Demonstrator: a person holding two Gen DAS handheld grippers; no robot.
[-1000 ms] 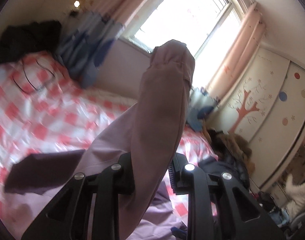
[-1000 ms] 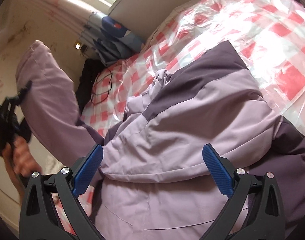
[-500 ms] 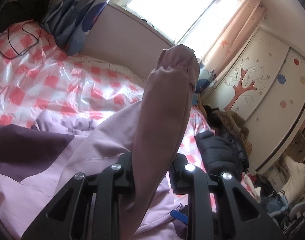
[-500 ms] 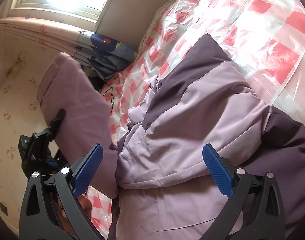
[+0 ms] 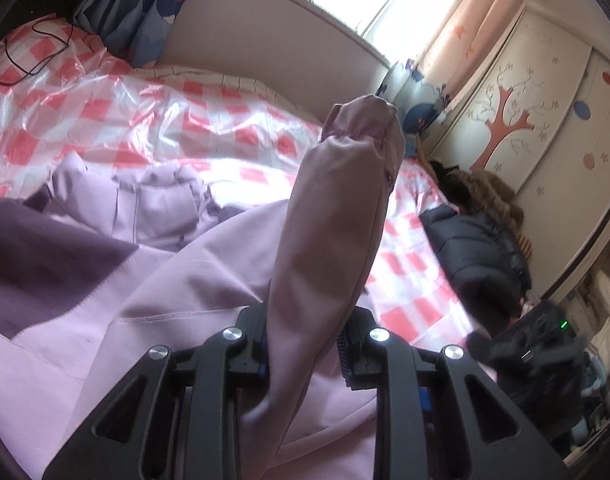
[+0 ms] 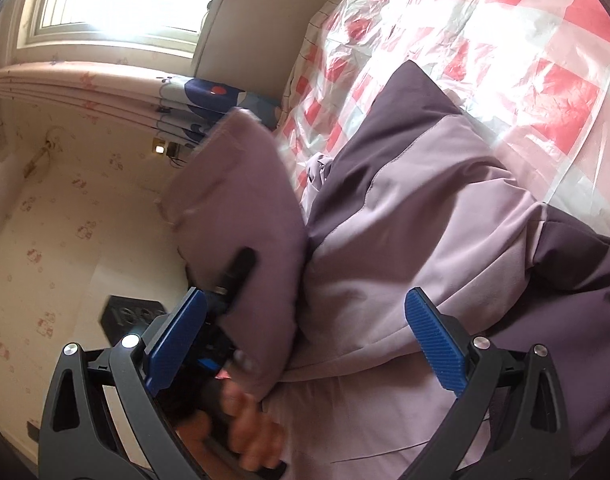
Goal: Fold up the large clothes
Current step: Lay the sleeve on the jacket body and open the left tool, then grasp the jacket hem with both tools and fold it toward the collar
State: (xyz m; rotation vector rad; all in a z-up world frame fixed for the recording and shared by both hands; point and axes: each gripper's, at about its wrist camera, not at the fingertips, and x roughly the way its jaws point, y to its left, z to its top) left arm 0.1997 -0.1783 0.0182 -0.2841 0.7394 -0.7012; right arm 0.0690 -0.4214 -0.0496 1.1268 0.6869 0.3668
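A large lilac jacket (image 5: 85,312) with dark purple panels (image 6: 401,120) lies spread on the bed. My left gripper (image 5: 305,344) is shut on its lilac sleeve (image 5: 341,208), which stands up past the fingers, cuff at the top. In the right wrist view that sleeve (image 6: 241,216) and the left gripper (image 6: 233,276) with the hand holding it hang at the left, over the jacket's edge. My right gripper (image 6: 305,332) stands open above the jacket body, with nothing pressed between its blue pads (image 6: 433,340).
The bed (image 5: 117,112) wears a red-and-white check cover under clear plastic. A dark padded coat (image 5: 477,252) and a furry brown garment lie at its far right. Patterned curtains (image 5: 141,12) and a black cable sit at the head end. A painted wardrobe (image 5: 545,92) stands behind.
My left gripper has come down with the sleeve, carrying it in over the jacket body and close beside the right gripper. The right gripper has rolled and shifted slightly, still open.
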